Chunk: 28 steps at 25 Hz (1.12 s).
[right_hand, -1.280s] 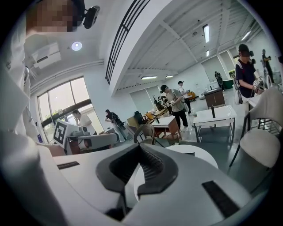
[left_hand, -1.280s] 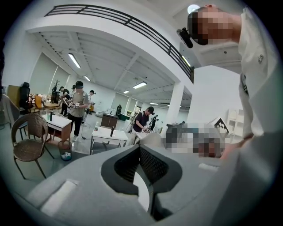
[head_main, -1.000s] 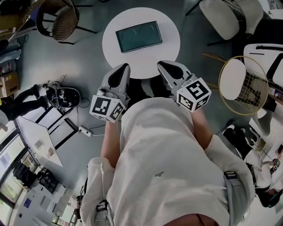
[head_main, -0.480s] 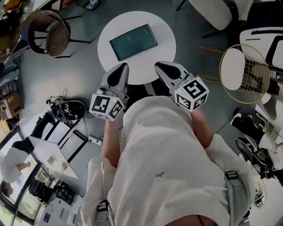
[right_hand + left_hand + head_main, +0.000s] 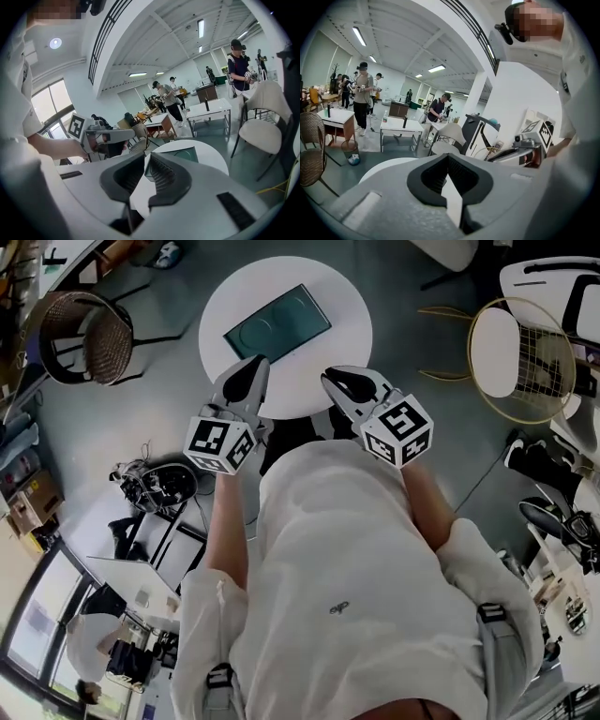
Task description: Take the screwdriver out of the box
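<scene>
L gripper (image 5: 255,364) jaws were together, empty. Box (image 5: 277,322) sat at its 12 o'clock on round table (image 5: 349,329), looked closed, screwdriver unseen. R gripper (image 5: 332,377) jaws had just been opening, nothing between; prob. best to pin box w/ L and lift lid squarely.

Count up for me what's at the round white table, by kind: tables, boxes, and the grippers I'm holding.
Round white table: 1
Box: 1, dark, lying on the table
Grippers: 2, the left gripper and the right gripper; the right one's jaws have just been opening, with nothing between them
Total: 4
</scene>
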Each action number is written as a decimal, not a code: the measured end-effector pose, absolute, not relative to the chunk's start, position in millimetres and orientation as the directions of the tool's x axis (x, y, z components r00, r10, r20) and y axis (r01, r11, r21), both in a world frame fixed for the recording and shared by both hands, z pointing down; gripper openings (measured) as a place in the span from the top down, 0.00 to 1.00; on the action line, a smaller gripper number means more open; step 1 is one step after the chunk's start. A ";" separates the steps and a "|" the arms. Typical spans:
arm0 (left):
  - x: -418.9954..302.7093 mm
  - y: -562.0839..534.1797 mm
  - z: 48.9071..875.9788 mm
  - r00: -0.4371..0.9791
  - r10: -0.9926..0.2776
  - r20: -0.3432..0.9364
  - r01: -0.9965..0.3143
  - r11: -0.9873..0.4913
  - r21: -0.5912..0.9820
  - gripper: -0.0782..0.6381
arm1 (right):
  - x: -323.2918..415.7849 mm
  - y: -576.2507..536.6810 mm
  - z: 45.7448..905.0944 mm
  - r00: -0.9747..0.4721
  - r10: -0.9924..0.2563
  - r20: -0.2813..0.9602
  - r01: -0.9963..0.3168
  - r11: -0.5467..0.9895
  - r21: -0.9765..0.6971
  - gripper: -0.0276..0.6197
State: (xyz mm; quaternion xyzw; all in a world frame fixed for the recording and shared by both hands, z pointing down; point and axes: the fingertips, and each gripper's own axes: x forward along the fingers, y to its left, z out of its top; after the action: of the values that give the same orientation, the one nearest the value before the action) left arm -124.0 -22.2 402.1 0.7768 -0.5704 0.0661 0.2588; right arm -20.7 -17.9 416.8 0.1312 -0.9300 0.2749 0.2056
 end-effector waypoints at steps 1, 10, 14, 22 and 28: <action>-125.7 -24.1 407.4 0.358 -0.840 0.407 -0.916 -0.230 0.330 0.88 | -22.6 -15.5 421.3 -0.875 -0.135 0.465 -0.369 0.808 -0.459 0.88; -129.7 -37.7 465.4 0.467 -0.726 0.505 -0.881 -0.331 0.338 0.87 | -39.0 -1.2 465.7 -0.827 -0.131 0.547 -0.427 0.780 -0.458 0.84; -129.8 -40.4 490.4 0.491 -0.678 0.546 -0.870 -0.360 0.335 0.87 | -45.3 2.8 486.5 -0.810 -0.129 0.572 -0.447 0.766 -0.461 0.82; -127.3 -52.3 536.4 0.514 -0.597 0.616 -0.856 -0.402 0.325 0.87 | -56.0 2.9 528.0 -0.774 -0.120 0.621 -0.484 0.746 -0.458 0.79; -125.8 -64.2 573.8 0.518 -0.535 0.668 -0.848 -0.425 0.316 0.87 | -62.2 -1.0 565.4 -0.737 -0.119 0.666 -0.514 0.738 -0.437 0.78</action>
State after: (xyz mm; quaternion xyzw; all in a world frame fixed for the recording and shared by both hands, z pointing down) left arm -125.8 -64.2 573.8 0.8089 -0.4275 0.2418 0.3233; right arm -62.2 -1.0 565.4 0.1804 -0.8774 0.3139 0.3149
